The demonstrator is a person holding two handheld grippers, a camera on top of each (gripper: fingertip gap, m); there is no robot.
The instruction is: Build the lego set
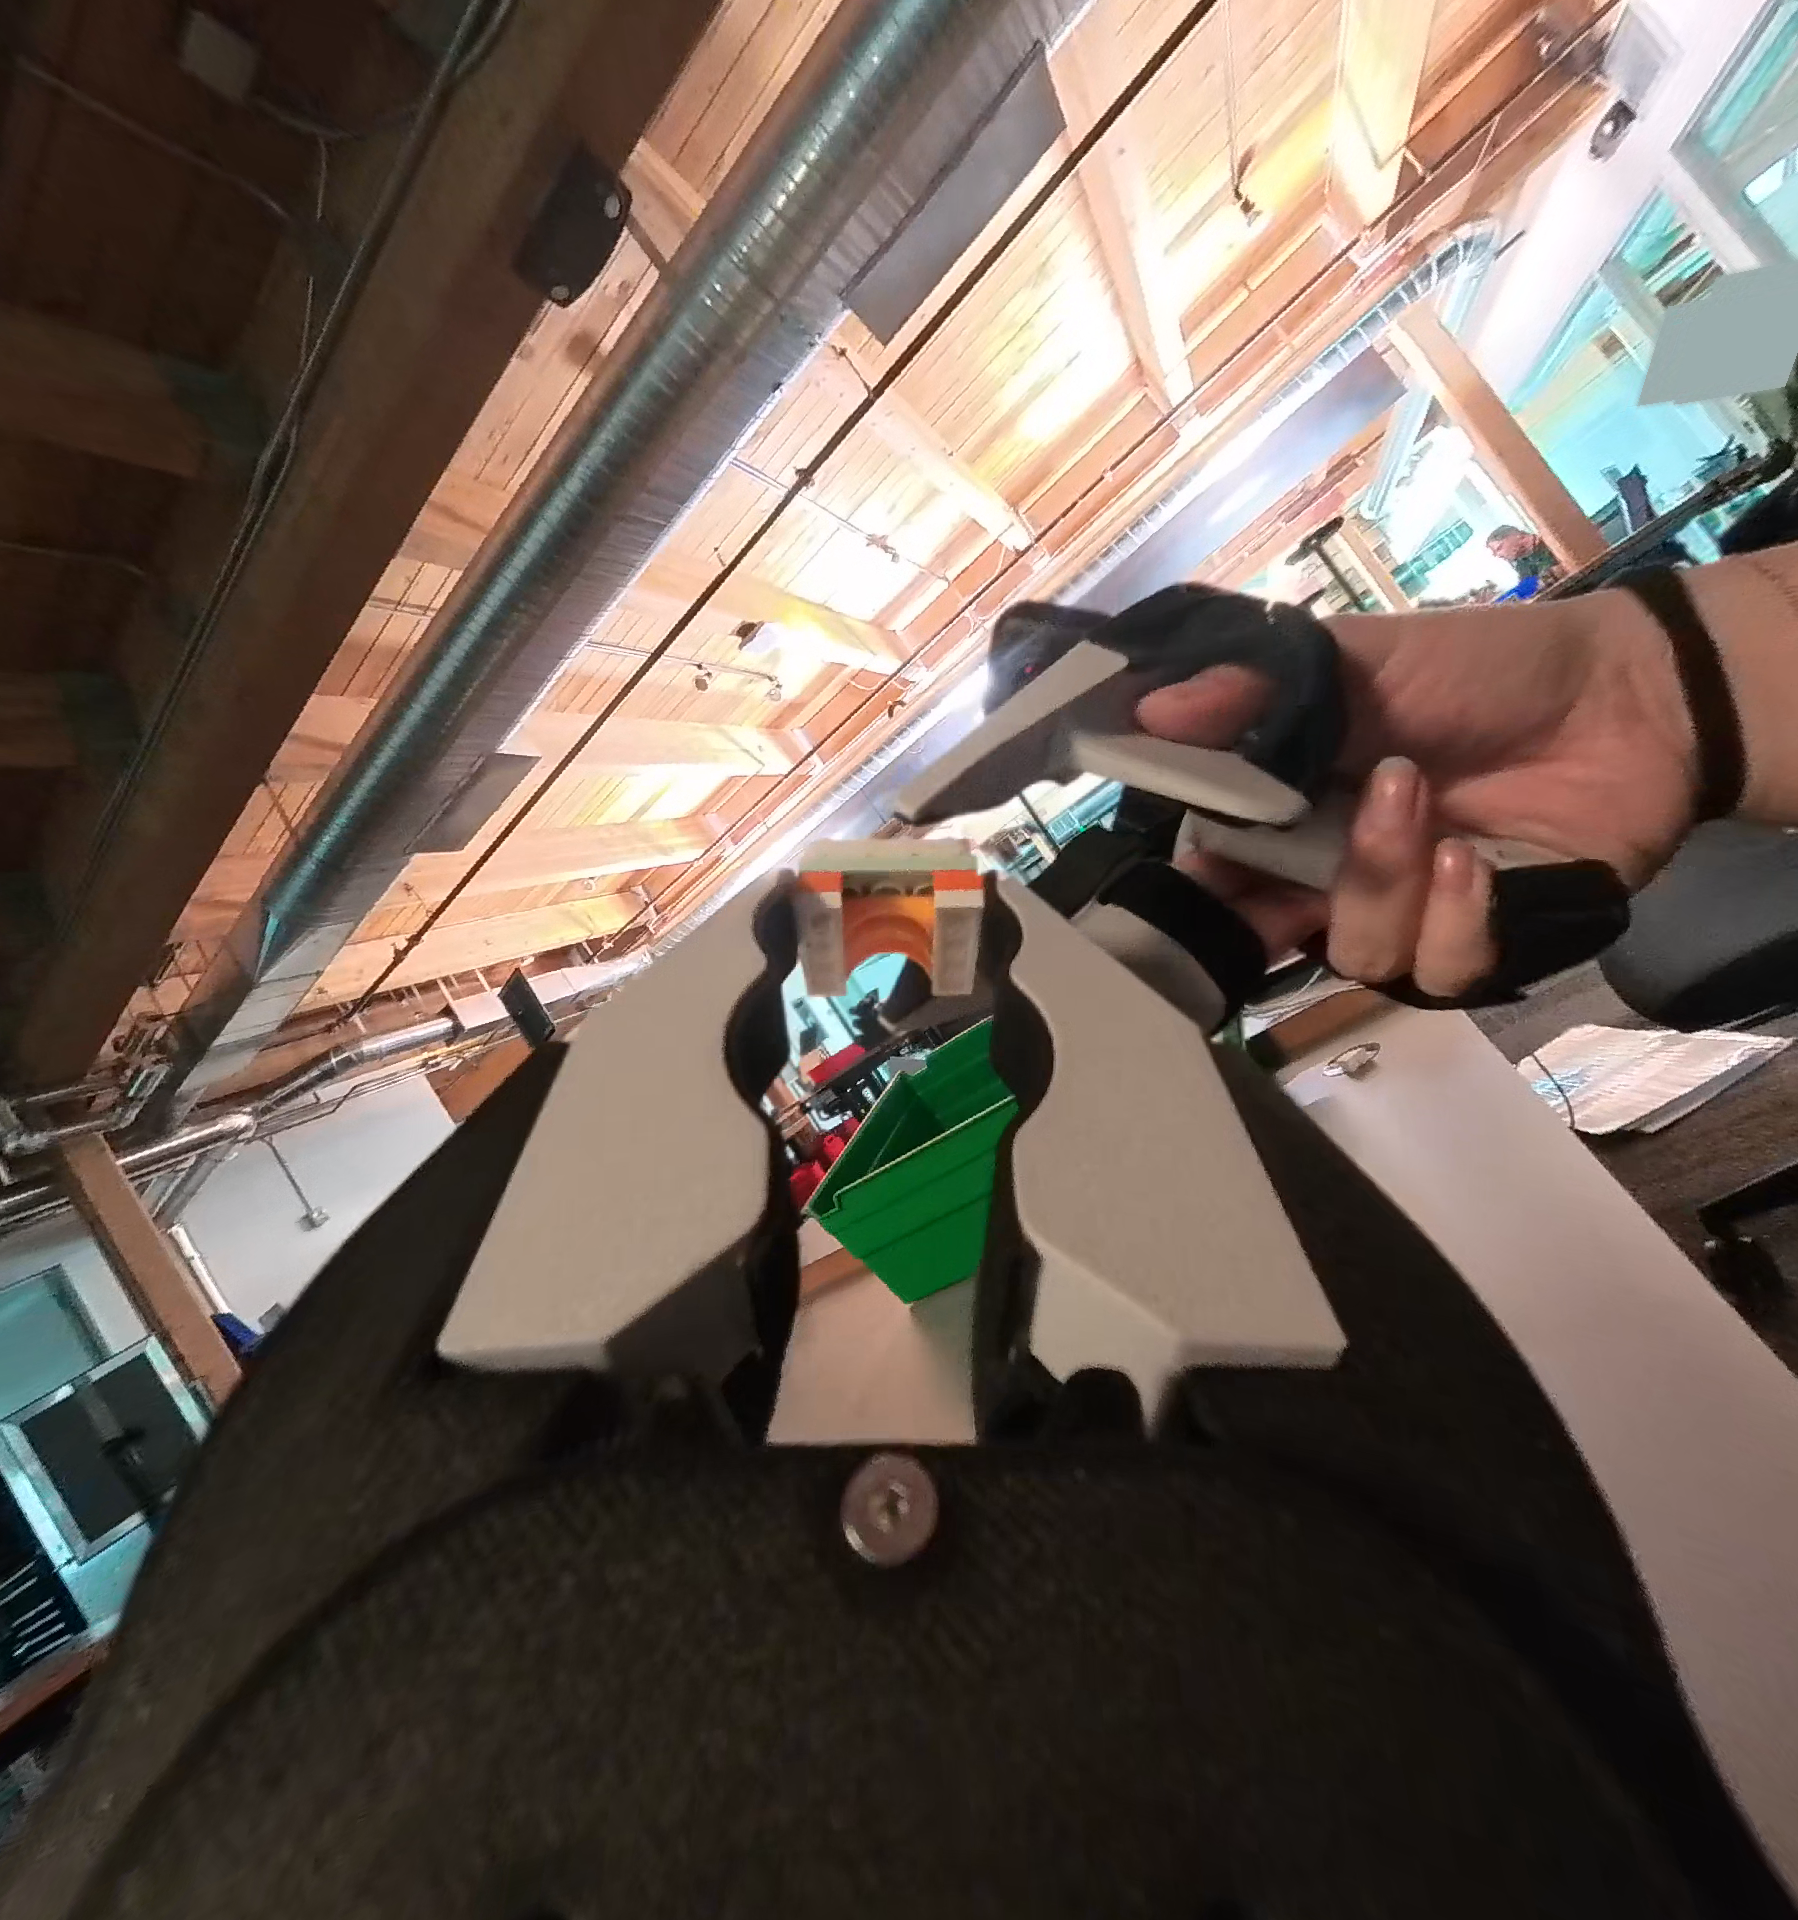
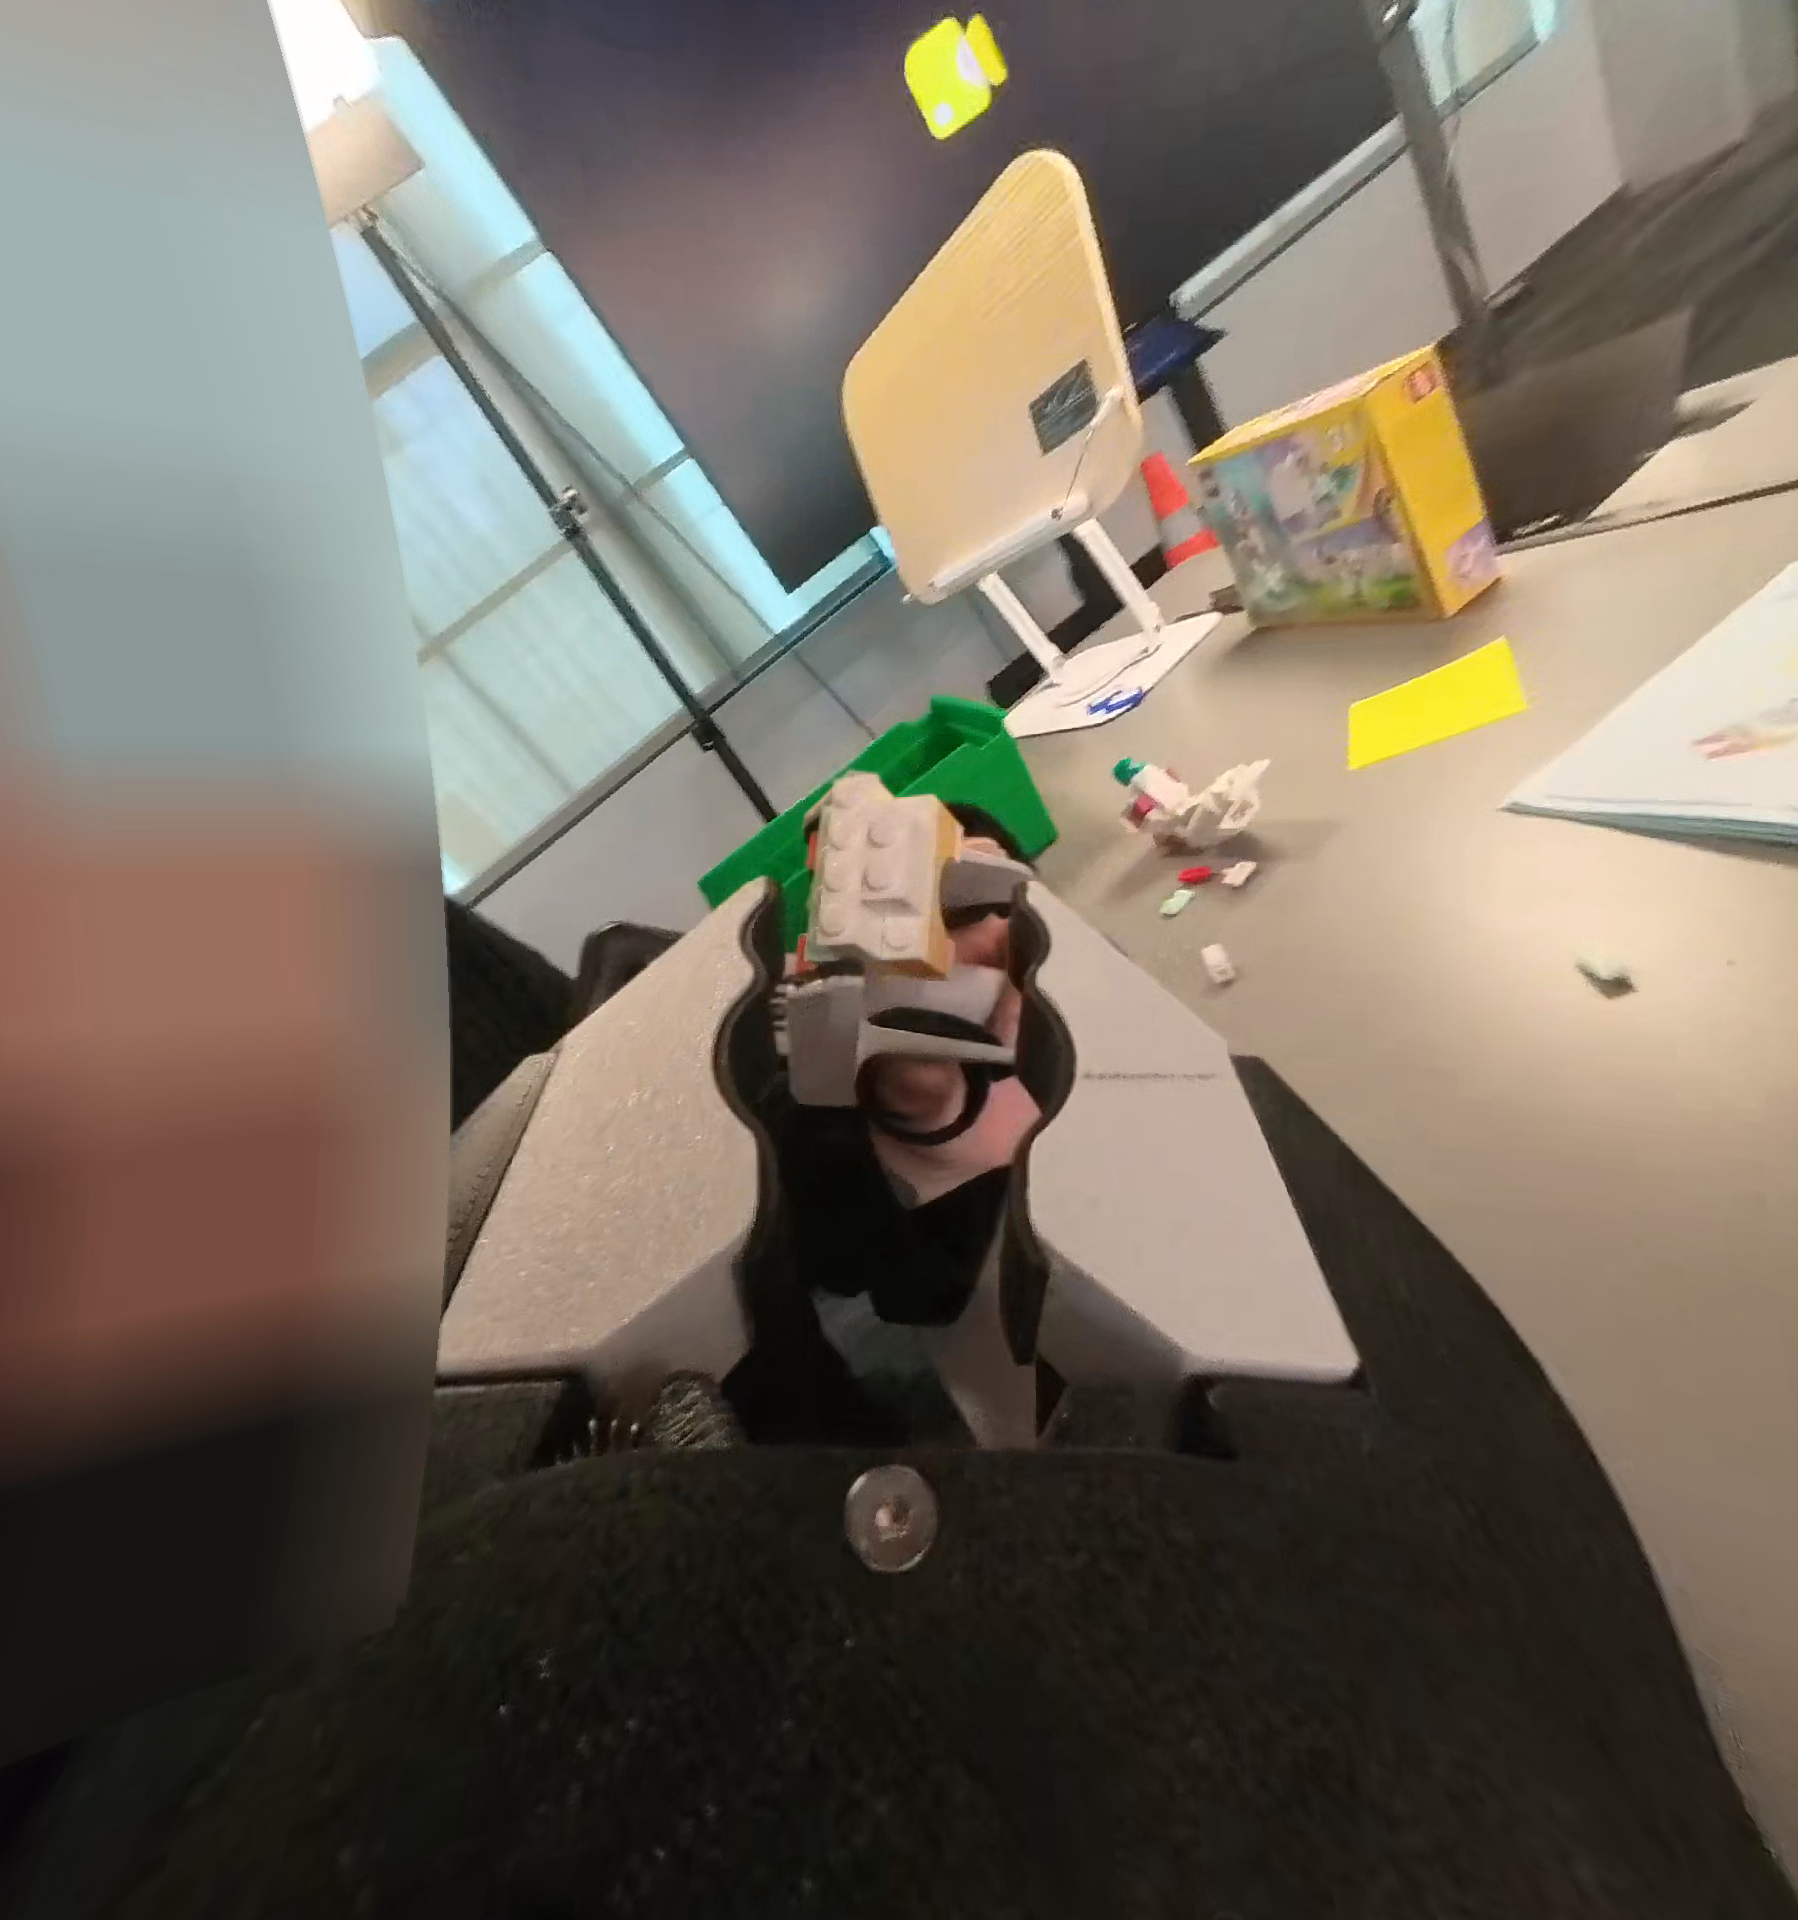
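My left gripper [image 1: 890, 925] is shut on a small Lego assembly [image 1: 890, 914] of white and orange bricks with an arch, held up in the air. In the right wrist view the same assembly [image 2: 879, 894] shows studs, grey-white and tan, with the left gripper's white fingers [image 2: 822, 1039] below it. My right gripper [image 2: 895, 888] is open, its tips on either side of the assembly without closing on it. In the left wrist view the right gripper [image 1: 936, 800], held by a hand [image 1: 1497, 748], sits just above and to the right of the assembly.
A green bin [image 2: 988, 779] stands on the grey table [image 2: 1394, 1091] behind the grippers; it also shows in the left wrist view [image 1: 916, 1184]. A partial white build [image 2: 1201, 805], loose small pieces [image 2: 1217, 873], a yellow sheet [image 2: 1435, 701], a booklet [image 2: 1705, 748], a yellow box [image 2: 1342, 499] and a wooden stand [image 2: 988, 384] lie farther right. Left and right tips are no more than a few centimetres apart.
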